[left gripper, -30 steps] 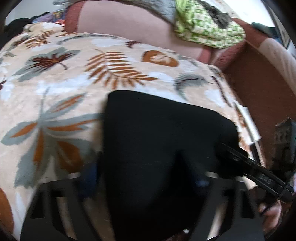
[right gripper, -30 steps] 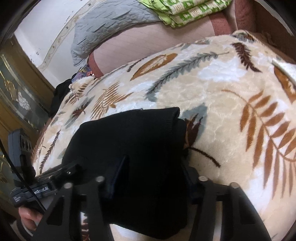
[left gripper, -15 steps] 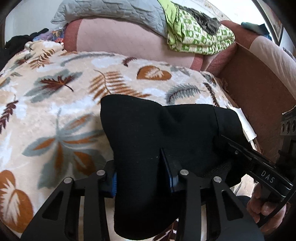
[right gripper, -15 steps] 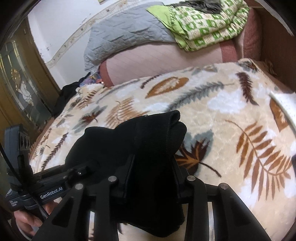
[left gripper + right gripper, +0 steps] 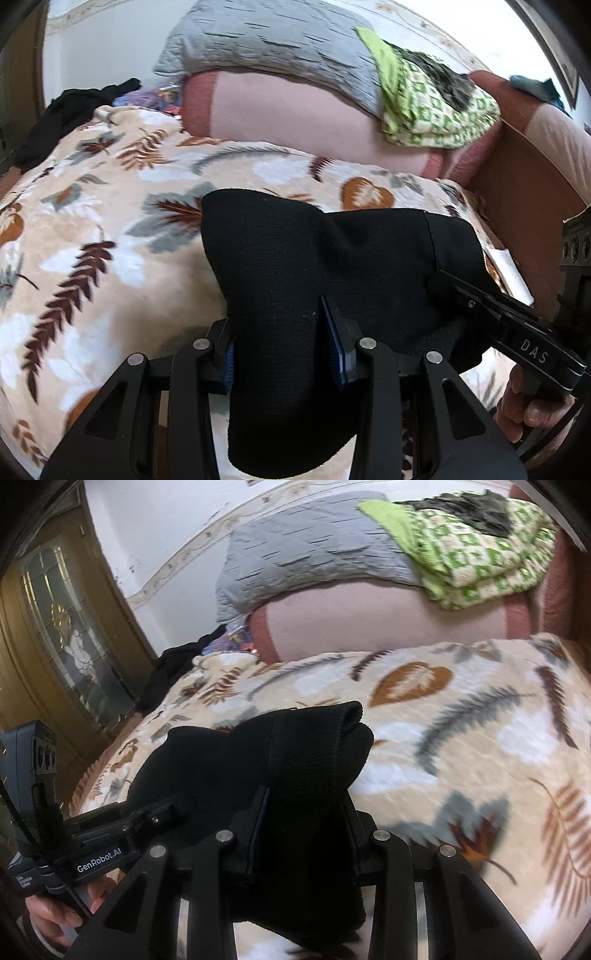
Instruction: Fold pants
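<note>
Left wrist view: left gripper (image 5: 282,354) clamps the black pants (image 5: 332,258), bunched above the blanket (image 5: 92,258). Right gripper (image 5: 304,830) likewise clamps fabric. Soft, limp, light cloth: grip edges or corners, not the middle.

1. My left gripper (image 5: 280,354) is clamped on the black pants (image 5: 332,266); a thick fold of cloth fills the gap between its blue-padded fingers (image 5: 334,347) and hangs below them.
2. The pants bunch upward ahead of me, over the leaf-print blanket (image 5: 92,258) covering the bed.
3. At the right edge I see the right gripper (image 5: 443,286), its tip buried in the same dark cloth, with the hand (image 5: 524,402) on its handle.
4. Along the bed's far edge sits a pink bolster (image 5: 295,110), topped by a grey quilt (image 5: 266,40) and a green patterned blanket (image 5: 436,107).
5. Dark clothing (image 5: 62,114) lies at the far left corner.
</note>
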`<action>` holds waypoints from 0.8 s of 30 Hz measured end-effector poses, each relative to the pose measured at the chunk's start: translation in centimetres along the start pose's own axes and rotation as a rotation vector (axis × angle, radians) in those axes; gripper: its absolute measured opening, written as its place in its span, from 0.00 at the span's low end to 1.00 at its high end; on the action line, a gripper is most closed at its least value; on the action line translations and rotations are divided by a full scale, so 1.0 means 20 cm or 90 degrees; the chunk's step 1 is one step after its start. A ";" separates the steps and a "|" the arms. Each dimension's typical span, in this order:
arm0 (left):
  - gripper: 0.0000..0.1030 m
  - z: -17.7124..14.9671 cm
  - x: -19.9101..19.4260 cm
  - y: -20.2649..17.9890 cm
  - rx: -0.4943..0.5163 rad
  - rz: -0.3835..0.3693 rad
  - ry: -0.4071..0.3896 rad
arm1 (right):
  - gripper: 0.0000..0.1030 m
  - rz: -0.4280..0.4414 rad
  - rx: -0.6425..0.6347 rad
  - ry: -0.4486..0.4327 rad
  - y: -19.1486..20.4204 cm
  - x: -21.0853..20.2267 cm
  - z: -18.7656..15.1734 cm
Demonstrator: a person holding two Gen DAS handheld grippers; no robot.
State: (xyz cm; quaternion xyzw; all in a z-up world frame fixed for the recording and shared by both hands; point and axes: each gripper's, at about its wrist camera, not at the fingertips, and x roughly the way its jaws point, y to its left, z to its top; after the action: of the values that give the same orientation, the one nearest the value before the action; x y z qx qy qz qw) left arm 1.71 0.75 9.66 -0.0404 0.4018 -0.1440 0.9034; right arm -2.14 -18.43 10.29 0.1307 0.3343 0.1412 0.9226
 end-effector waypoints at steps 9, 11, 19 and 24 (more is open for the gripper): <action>0.35 0.07 0.12 0.20 -0.013 0.026 0.007 | 0.34 0.019 0.005 0.018 0.11 0.27 0.08; 0.35 0.06 0.19 0.25 -0.021 0.025 0.022 | 0.34 0.019 0.012 0.030 0.10 0.35 0.08; 0.57 -0.03 0.35 0.39 -0.058 0.023 0.059 | 0.51 0.004 0.045 0.099 -0.05 0.60 -0.03; 0.58 0.00 0.27 0.41 -0.057 0.054 0.057 | 0.51 -0.039 0.001 0.055 -0.02 0.42 0.03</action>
State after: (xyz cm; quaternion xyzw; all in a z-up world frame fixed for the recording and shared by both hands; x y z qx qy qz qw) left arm 7.07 6.99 4.29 -0.0569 0.4494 -0.0892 0.8870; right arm 4.48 -15.97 5.78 0.1152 0.3777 0.1181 0.9111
